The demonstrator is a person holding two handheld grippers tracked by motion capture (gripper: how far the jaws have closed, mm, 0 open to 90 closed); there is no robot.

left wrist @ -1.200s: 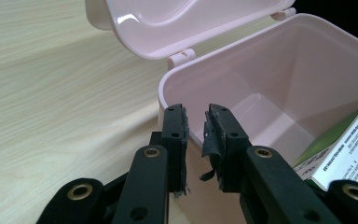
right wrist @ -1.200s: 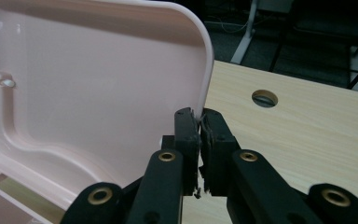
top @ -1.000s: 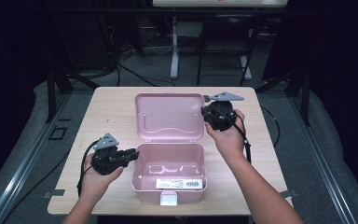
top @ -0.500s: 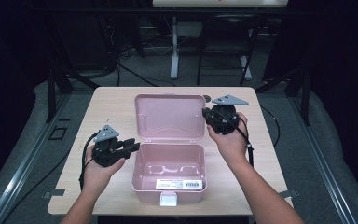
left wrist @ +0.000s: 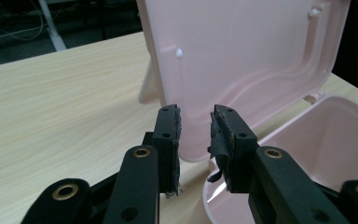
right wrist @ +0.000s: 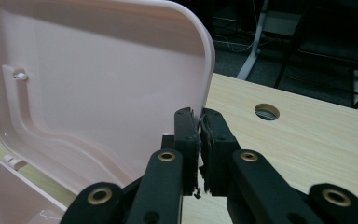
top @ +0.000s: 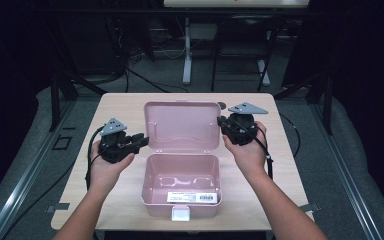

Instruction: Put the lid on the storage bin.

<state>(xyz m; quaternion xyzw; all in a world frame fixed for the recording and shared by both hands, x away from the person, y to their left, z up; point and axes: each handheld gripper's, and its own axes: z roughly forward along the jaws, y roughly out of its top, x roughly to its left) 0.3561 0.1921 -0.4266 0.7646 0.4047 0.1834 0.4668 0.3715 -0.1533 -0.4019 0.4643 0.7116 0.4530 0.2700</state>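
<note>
Your pink plastic box (top: 181, 186) sits near the front middle of the light wooden table (top: 280, 165), its lid (top: 182, 126) swung up and standing nearly upright behind the open tub, which holds nothing you can make out from the high view; a white barcode label (top: 192, 198) is stuck on the front wall above a small latch tab (top: 181, 214). Your left gripper (top: 139, 141) hovers just off the lid's left edge, near its lower corner, and in the left gripper view the jaws stand apart with a clear gap between the worn pads (left wrist: 172, 140) — they hold nothing, and the lid's edge lies just beyond the tips, not between them. Your right gripper (top: 221, 123) is at the lid's right edge, toward the upper corner. In the right gripper view its jaws are squeezed nearly together right at that rim (right wrist: 208, 65) — they look to be pinching the lid's edge, though the contact itself is hard to see past the pads. A round cable hole (right wrist: 266, 111) in the tabletop lies behind the right gripper, well clear of the box. Both of your hands rest low over the table, one on each side of the box.
</note>
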